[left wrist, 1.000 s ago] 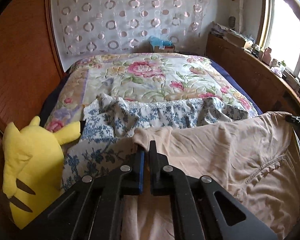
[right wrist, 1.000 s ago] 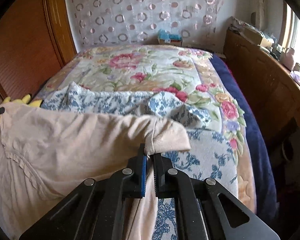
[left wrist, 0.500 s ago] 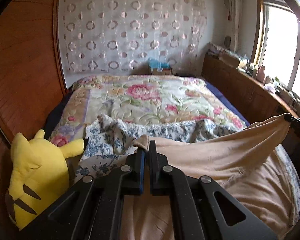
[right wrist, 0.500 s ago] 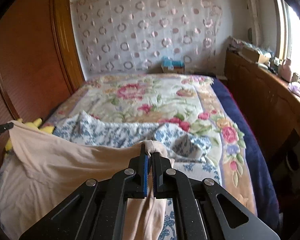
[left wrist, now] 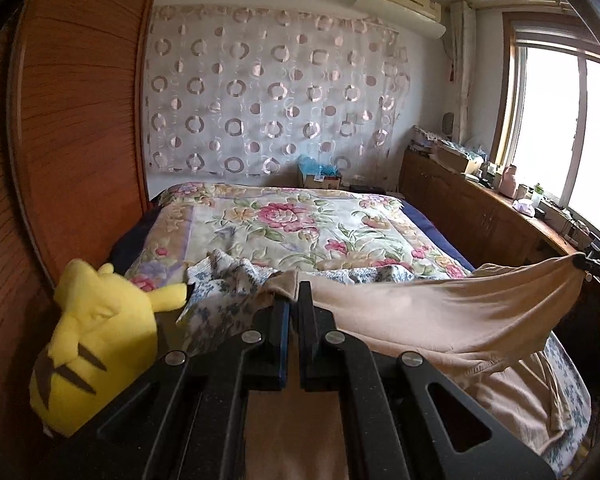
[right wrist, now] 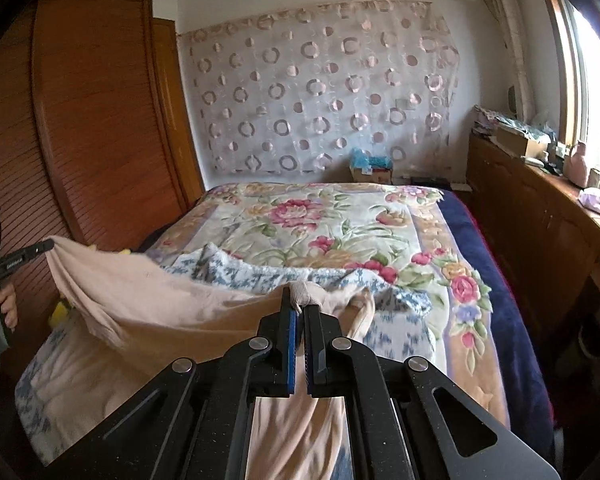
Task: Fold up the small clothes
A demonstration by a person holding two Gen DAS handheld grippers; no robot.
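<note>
Currently the main risk is a corner slipping: the left gripper and right gripper each pinch only a small edge bite of the beige soft knit garment. It hangs taut between them over the floral quilted bed, lower half sagging and wrinkled.

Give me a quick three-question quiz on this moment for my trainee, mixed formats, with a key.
1. True or false: both the left gripper and right gripper are shut on the beige garment.
2. The yellow plush toy sits on which side of the left wrist view? A) left B) right
3. Fill in: beneath the garment lies a blue-and-white ____ cloth.

Key: 1 true; 2 A; 3 floral.
</note>
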